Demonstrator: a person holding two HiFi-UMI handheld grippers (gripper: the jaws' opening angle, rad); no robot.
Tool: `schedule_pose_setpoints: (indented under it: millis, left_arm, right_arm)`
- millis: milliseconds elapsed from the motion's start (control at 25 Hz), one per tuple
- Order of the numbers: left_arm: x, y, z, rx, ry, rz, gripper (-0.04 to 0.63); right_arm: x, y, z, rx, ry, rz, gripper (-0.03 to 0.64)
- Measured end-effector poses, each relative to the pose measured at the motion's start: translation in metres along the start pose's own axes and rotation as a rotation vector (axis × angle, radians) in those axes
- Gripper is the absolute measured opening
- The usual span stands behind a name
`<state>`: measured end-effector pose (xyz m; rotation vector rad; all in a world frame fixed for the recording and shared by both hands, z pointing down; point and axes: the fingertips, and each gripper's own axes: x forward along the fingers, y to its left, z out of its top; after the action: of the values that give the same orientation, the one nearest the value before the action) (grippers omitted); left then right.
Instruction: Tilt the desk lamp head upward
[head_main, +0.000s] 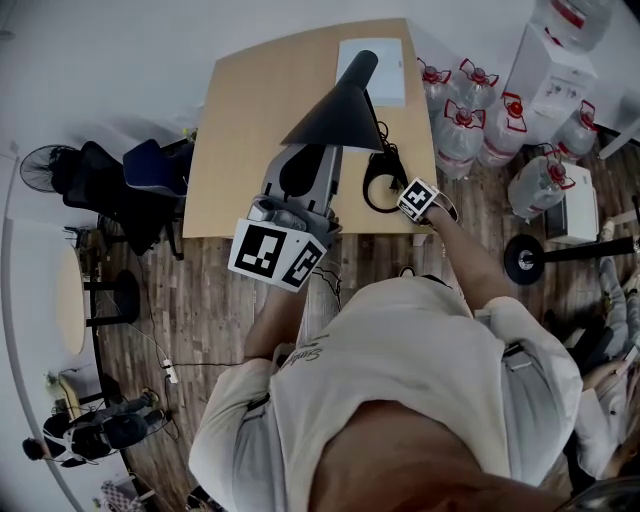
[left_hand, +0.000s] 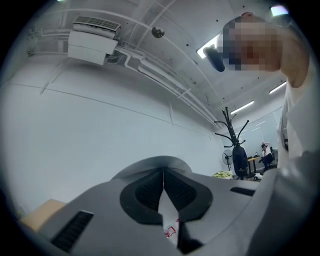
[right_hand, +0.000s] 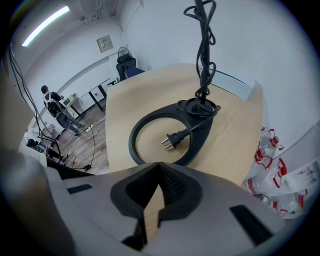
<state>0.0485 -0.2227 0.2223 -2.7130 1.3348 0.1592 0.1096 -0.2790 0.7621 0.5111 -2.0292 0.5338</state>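
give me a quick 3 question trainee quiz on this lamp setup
1. True or false: the plug lies inside the lamp's ring base.
2. In the head view, what stands on the floor right of the desk? A water bottles B paint cans C toolboxes
3. Short answer: what does the left hand-held gripper hold between its jaws?
Key: 1 true. 2 A. 3 nothing; its jaws are shut.

Head camera looks steeply down on the desk (head_main: 250, 130). Left gripper camera faces the ceiling (left_hand: 165, 45); the right's, close, shares the lamp base (right_hand: 205, 130) with it.
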Motion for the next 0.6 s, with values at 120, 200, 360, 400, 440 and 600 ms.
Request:
schedule_pose_setpoints:
  millis: [120,200,360,400,440,600]
  left_arm:
    - [-0.003,0.003,-0.008,-0.021,0.01,0.014,0.015]
    - [-0.007,0.001,-0.017,-0.04,0.029,0.014,0.015]
    - [-0.013,0.0,-0.031,-0.075,0.051,0.021,0.015]
    - [-0.014,0.0,-0.033,-0.079,0.06,0.018,0.015]
    - [-0.016,-0.001,-0.035,-0.081,0.069,0.013,0.015]
    - [-0.027,-0.009,-0.047,-0.095,0.103,-0.009,0.015]
  right_arm:
    - [0.001,-0.002,0.002,0.006,-0.009,0.004,-0.005]
    - [0.0,-0.002,0.001,0.022,-0.028,0.0,-0.005]
    - [-0.001,-0.003,0.003,0.04,-0.059,-0.033,-0.005]
    - [-0.001,-0.003,0.005,0.039,-0.064,-0.042,-0.005]
    - [-0.001,-0.003,0.005,0.037,-0.066,-0.052,-0.005]
    - [-0.006,0.006,0.006,0.029,-0.124,-0.081,-0.006]
